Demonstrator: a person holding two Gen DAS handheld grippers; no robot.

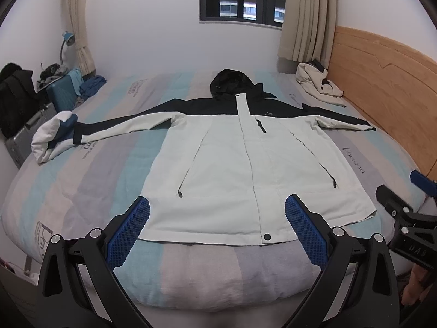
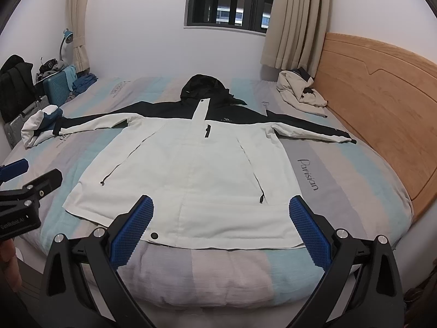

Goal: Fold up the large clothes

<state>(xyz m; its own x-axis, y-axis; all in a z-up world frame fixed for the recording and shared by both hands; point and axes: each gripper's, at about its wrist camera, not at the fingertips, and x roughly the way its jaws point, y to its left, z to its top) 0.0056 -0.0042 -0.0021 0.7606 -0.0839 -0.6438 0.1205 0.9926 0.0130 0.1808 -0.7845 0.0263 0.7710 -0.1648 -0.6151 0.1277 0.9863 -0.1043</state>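
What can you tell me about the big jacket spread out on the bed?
The jacket lies flat and face up on the striped bedcover, zipped shut, both sleeves stretched straight out to the sides. Its body and lower sleeves are pale, off-white; the shoulders, upper sleeves and hood are black. It looks like a smooth outdoor shell fabric. A pale front flap runs collar to hem, with a dark snap at the bottom, a small chest zip and two slanted pockets. The hem lies at the near edge of the bed. Neither gripper touches it.

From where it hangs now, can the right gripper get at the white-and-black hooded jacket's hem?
Probably yes: the right gripper is open just above the white-and-black hooded jacket's hem at the near bed edge, with nothing between them.
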